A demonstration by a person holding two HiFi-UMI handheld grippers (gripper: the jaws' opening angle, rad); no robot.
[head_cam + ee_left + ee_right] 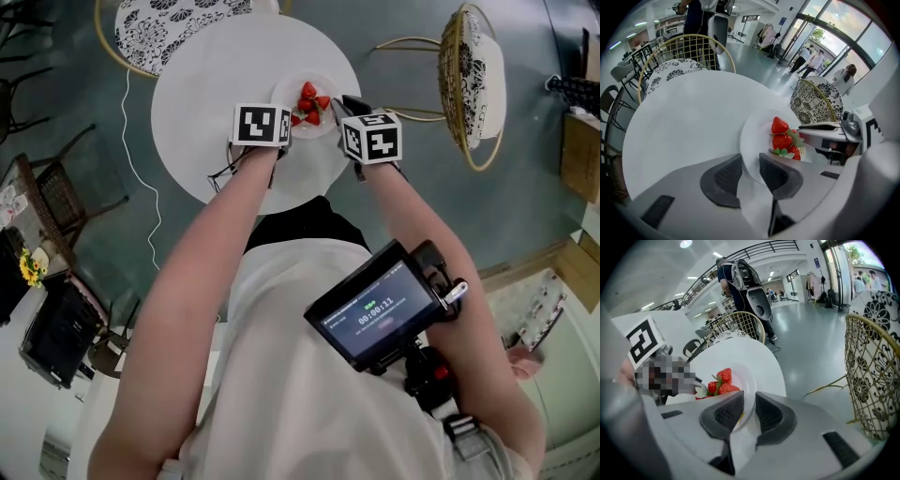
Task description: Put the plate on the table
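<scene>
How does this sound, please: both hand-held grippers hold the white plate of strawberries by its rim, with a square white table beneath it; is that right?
Not quite: the table is round, not square, as the head view shows. Otherwise yes: the left hand-held gripper and the right hand-held gripper each clamp the rim of the white plate of strawberries.

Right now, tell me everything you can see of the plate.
The plate is small, round, white and smooth, maybe ceramic, with red strawberries heaped on it. The left gripper clamps its rim on one side, the right gripper the opposite side. It is above the round white table, near its edge; whether it touches the tabletop is unclear.
</scene>
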